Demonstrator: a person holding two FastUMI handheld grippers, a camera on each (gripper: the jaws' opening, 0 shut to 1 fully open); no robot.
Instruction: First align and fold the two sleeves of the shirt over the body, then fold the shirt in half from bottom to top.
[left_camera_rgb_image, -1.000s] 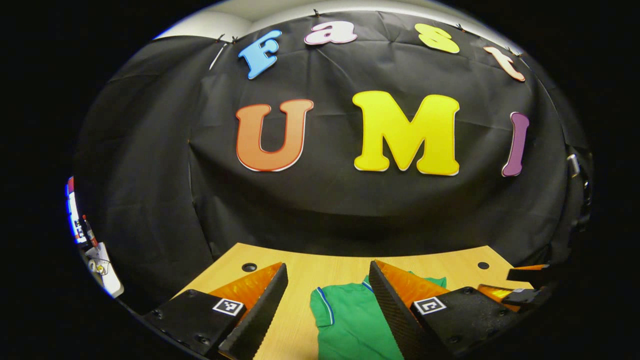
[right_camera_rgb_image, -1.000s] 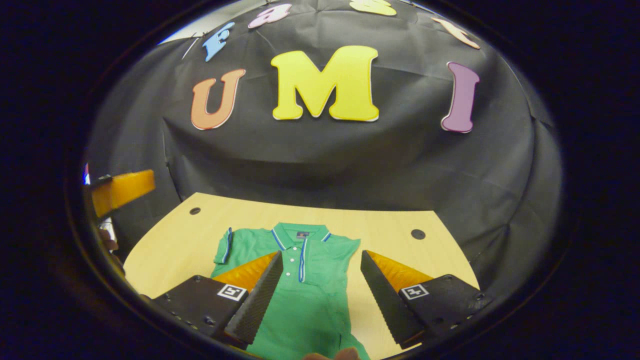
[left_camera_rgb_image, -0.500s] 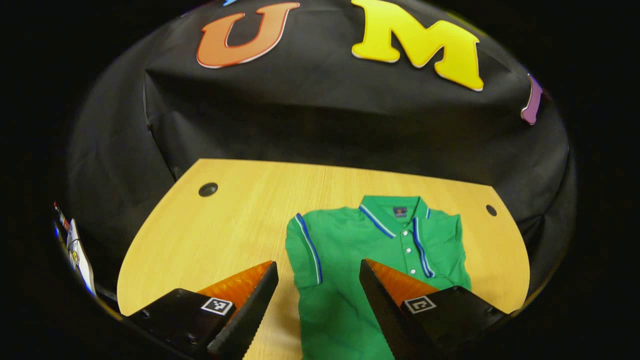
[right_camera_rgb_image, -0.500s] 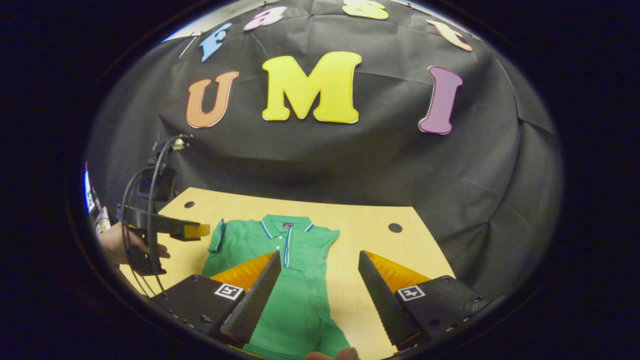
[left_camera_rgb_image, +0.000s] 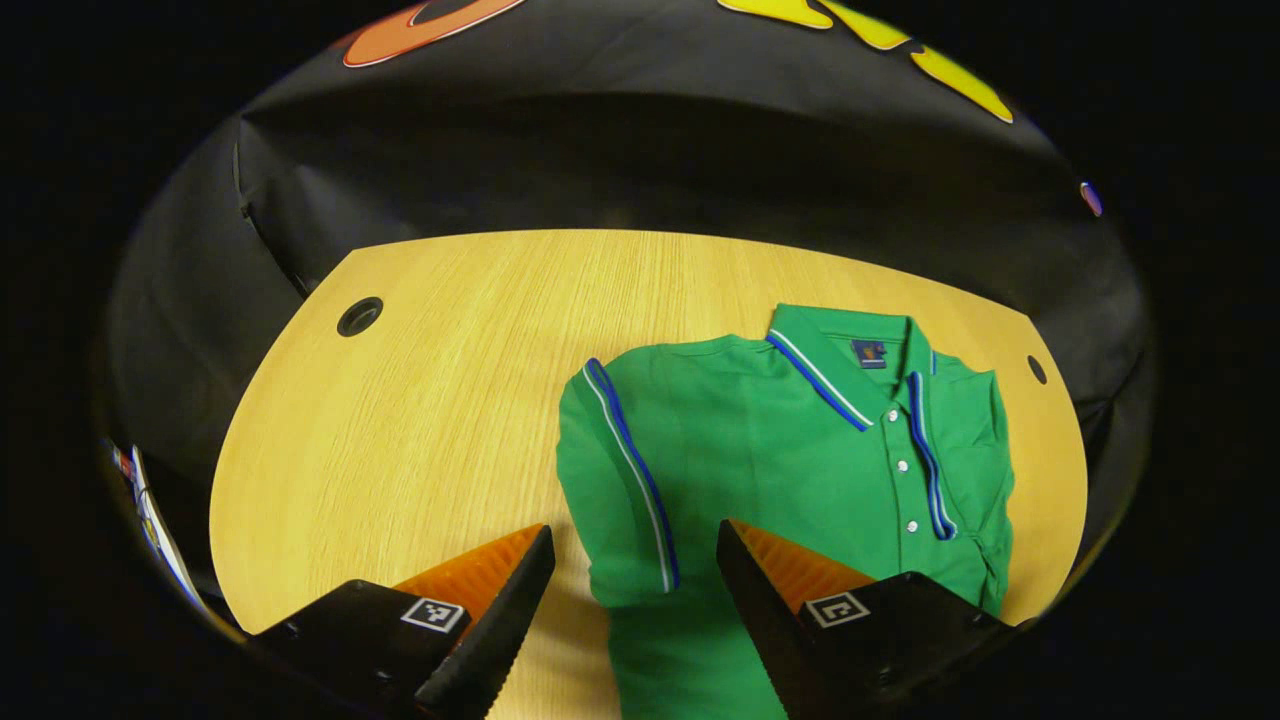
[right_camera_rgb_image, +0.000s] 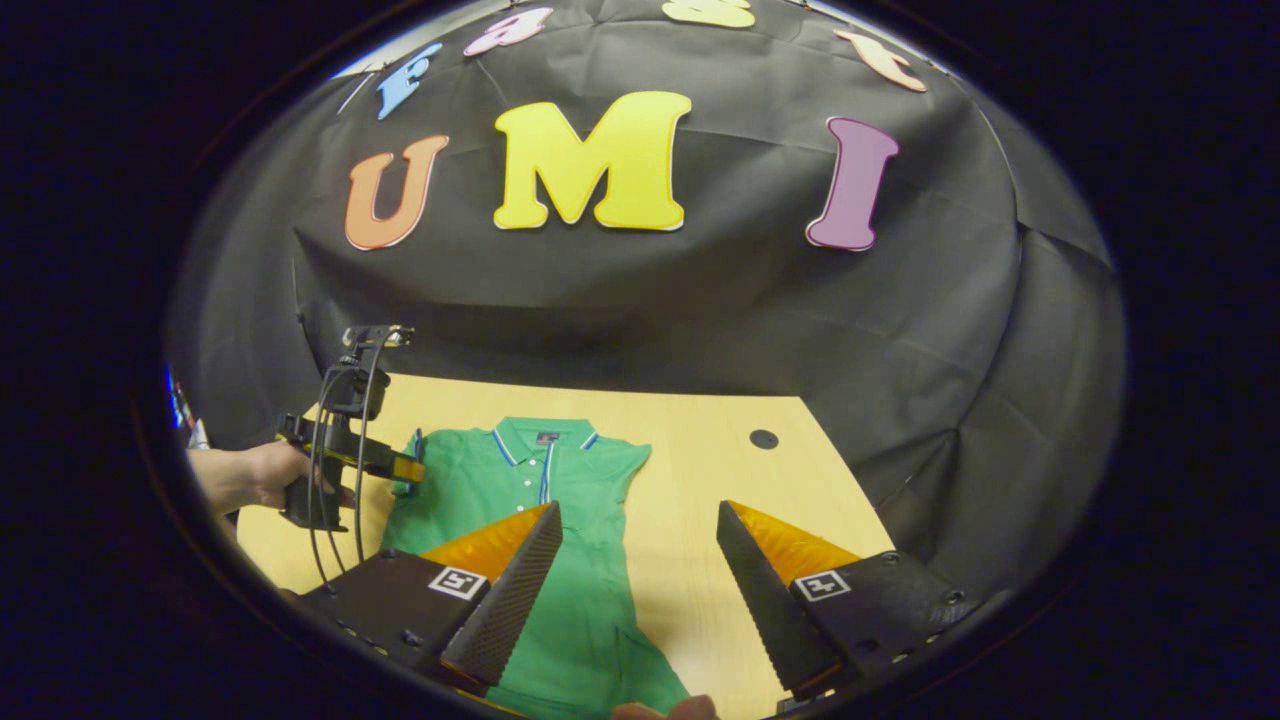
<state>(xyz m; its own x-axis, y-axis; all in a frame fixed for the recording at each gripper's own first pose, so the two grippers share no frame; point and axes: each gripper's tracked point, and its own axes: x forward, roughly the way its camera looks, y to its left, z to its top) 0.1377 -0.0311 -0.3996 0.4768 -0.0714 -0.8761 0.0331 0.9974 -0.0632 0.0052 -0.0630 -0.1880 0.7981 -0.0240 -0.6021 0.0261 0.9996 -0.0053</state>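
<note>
Shirt sleeve (left_camera_rgb_image: 620, 490) between open left gripper (left_camera_rgb_image: 632, 570) fingers.

Even overhead light, table (left_camera_rgb_image: 430, 400) bright, sharp focus, strong fisheye bending at edges.

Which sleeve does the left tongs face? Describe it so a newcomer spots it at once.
Start at the light wooden table before the black cloth wall, where a green short-sleeved polo shirt lies flat, collar toward the wall. The sleeve is the one nearest the open left tongs. A blue and white stripe along its cuff edge sets it apart from the plain green body.
</note>
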